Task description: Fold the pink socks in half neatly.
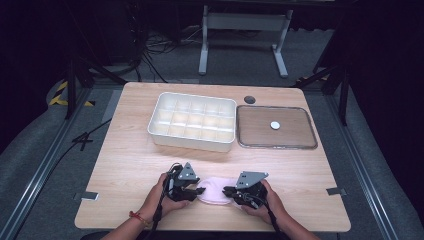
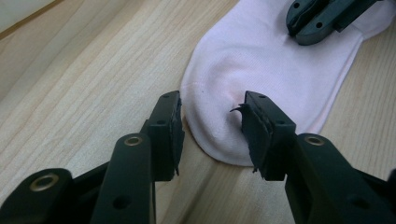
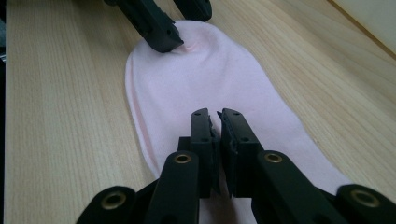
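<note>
The high view shows us a pale wooden desk [image 1: 130,165] with a soft pink sock [image 1: 214,190] lying flat near its front edge, between our two hands. Our left gripper [image 1: 196,190] is at the left end of the sock and our right gripper [image 1: 229,190] is at the right end; both point toward each other over the fabric.

In the left gripper view, the left gripper [image 2: 212,126] stands partly open around the rounded end of the sock [image 2: 261,70]. One jaw is on the bare wood just beside the sock's edge, and the other jaw presses on the fabric, where a small fold is raised. The pads do not squeeze the sock from both sides, so we do not call it a grip. At the far top of this view the tip of the right gripper [image 2: 299,25] rests on the other end of the sock.

In the right gripper view, the right gripper [image 3: 216,116] has its jaws almost together, with only a thin gap, above the near end of the sock [image 3: 205,79]. We cannot tell if a little fabric is pinched between them.

Farther on the desk there is a white plastic box with many small compartments [image 1: 192,120], and to its right a flat brown tray with a clear rim [image 1: 276,127] that carries a small white round disc [image 1: 275,125].
</note>
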Demonstrator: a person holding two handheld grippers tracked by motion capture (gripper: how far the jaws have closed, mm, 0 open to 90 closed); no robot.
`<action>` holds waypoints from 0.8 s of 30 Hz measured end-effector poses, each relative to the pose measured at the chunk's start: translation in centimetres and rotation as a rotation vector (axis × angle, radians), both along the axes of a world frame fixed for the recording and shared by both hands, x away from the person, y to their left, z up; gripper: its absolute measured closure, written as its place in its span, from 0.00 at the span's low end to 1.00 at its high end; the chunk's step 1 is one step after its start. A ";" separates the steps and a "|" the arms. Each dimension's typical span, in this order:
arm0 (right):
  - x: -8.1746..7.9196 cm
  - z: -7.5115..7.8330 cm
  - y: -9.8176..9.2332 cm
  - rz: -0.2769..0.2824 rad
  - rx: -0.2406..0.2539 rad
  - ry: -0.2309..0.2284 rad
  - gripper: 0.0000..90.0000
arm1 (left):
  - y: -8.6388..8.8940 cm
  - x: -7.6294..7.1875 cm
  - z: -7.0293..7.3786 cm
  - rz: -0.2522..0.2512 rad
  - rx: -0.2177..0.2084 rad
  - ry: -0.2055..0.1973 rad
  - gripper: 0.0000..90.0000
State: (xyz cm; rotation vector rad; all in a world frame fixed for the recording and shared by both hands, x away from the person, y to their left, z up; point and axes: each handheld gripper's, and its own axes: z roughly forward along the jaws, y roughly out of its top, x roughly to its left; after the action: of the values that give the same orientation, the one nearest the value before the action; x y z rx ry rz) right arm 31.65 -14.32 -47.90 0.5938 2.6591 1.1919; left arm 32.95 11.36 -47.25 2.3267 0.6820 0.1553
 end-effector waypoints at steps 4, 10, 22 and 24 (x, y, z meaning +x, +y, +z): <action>0.3 0.0 0.3 0.006 -0.004 -0.004 0.94 | 0.2 0.2 0.0 0.016 -0.014 0.016 0.72; 0.9 0.0 0.7 0.024 0.004 -0.001 0.94 | 0.8 0.6 -0.1 0.021 -0.046 0.058 0.85; 1.6 0.0 1.1 0.050 -0.002 0.001 0.94 | 1.2 1.2 0.0 0.017 -0.058 0.071 0.92; 1.7 0.1 1.1 0.053 -0.004 0.006 0.94 | 1.2 1.2 0.2 0.033 -0.084 0.079 0.92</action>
State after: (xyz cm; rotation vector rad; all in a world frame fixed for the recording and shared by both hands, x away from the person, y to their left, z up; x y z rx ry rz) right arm 33.38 -13.18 -47.84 0.5304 2.6976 1.2008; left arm 34.18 12.55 -47.09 2.2521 0.7522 0.0486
